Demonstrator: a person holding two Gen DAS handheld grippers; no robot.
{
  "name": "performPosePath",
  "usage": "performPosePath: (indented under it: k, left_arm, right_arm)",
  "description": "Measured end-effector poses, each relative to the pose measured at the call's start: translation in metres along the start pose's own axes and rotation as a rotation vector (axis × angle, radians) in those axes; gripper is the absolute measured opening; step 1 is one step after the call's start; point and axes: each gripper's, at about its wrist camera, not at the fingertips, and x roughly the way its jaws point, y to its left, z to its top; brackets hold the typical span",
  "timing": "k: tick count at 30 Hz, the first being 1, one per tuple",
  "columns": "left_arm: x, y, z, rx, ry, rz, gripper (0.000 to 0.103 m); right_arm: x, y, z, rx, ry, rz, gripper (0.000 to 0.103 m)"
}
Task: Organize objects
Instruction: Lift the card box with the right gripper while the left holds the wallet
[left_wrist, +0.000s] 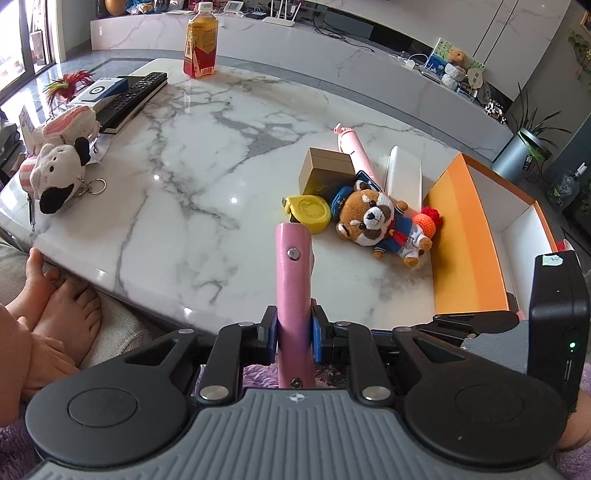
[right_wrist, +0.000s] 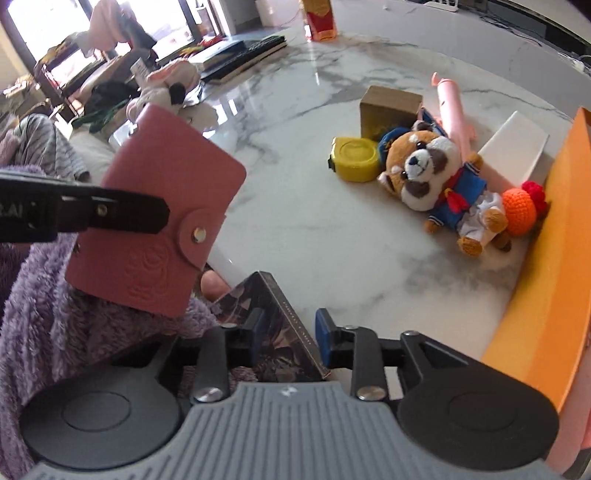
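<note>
My left gripper (left_wrist: 294, 338) is shut on a pink card wallet (left_wrist: 293, 291), held edge-on above the near table edge; the wallet also shows in the right wrist view (right_wrist: 155, 229). My right gripper (right_wrist: 288, 341) is shut on a dark patterned box (right_wrist: 275, 332), held at the near table edge. On the marble table lie a red panda plush (left_wrist: 376, 225), a yellow tape measure (left_wrist: 308, 212), a tan box (left_wrist: 325, 170), a pink selfie stick (left_wrist: 356, 153), a white slab (left_wrist: 404, 173) and an orange crochet ball (left_wrist: 428, 221). An open orange box (left_wrist: 476, 236) stands at the right.
A drink bottle (left_wrist: 201, 40) stands at the far edge. A remote (left_wrist: 135, 98), a book and plush toys with a keyring (left_wrist: 59, 173) lie at the left. Bare feet (left_wrist: 62, 310) rest below the table's near left edge. A purple fleece (right_wrist: 74, 314) is under the wallet.
</note>
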Motion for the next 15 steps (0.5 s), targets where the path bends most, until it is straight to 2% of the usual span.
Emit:
performPosePath:
  k: [5, 12, 15]
  left_arm:
    - [0.003, 0.002, 0.001, 0.001, 0.004, -0.010, 0.021]
    - [0.007, 0.012, 0.003, -0.022, 0.009, -0.025, 0.021]
    - [0.008, 0.013, 0.003, -0.025, 0.012, -0.029, 0.022]
  right_arm:
    - [0.021, 0.002, 0.008, -0.057, 0.050, 0.041, 0.048]
    - [0.039, -0.002, 0.018, -0.069, 0.071, 0.078, 0.071]
    - [0.040, 0.001, 0.017, -0.083, 0.067, 0.068, 0.072]
